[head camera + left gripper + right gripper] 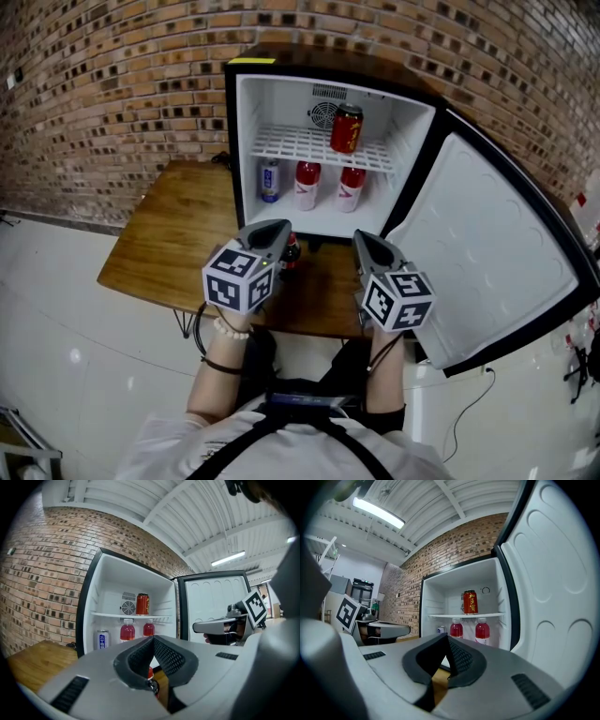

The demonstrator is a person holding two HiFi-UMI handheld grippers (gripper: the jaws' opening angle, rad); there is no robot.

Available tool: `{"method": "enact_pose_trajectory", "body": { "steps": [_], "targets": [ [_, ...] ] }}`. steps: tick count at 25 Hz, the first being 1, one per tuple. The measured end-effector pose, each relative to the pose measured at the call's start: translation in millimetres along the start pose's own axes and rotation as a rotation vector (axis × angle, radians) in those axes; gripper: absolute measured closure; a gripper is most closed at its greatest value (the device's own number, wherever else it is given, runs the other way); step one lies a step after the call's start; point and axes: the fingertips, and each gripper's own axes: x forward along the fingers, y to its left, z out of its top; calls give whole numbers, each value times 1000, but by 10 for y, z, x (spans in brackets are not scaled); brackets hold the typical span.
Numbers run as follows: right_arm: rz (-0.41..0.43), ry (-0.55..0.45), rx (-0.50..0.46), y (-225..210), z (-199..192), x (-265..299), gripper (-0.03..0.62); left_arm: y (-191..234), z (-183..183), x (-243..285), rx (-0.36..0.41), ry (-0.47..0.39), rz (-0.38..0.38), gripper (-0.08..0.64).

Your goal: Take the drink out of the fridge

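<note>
The small fridge (246, 141) stands open on a wooden table (178, 234). A red can (347, 128) is on its wire shelf. Below the shelf are two red bottles (307, 184) (352, 187) and a blue-and-white can (270, 180). A small dark bottle with a red cap (292, 249) stands on the table in front of the fridge, right by the tip of my left gripper (281, 228). It also shows under those jaws as the dark bottle (150, 674). My left gripper (153, 638) is shut with its tips together. My right gripper (361, 236) (448, 637) is shut too, holding nothing.
The fridge door (487, 262) hangs wide open to the right, close beside my right gripper. A brick wall (112, 84) runs behind the fridge and table. The table's near edge is just under both grippers, with white floor (75, 356) to the left.
</note>
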Motion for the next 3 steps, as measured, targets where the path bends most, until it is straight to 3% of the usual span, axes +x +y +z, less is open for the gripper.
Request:
{"method": "enact_pose_trajectory", "body": {
  "steps": [3],
  "targets": [
    [1,5,-1,-3,-40,-15,578,-14,-29,-7,-1,-1,1,552]
  ]
}}
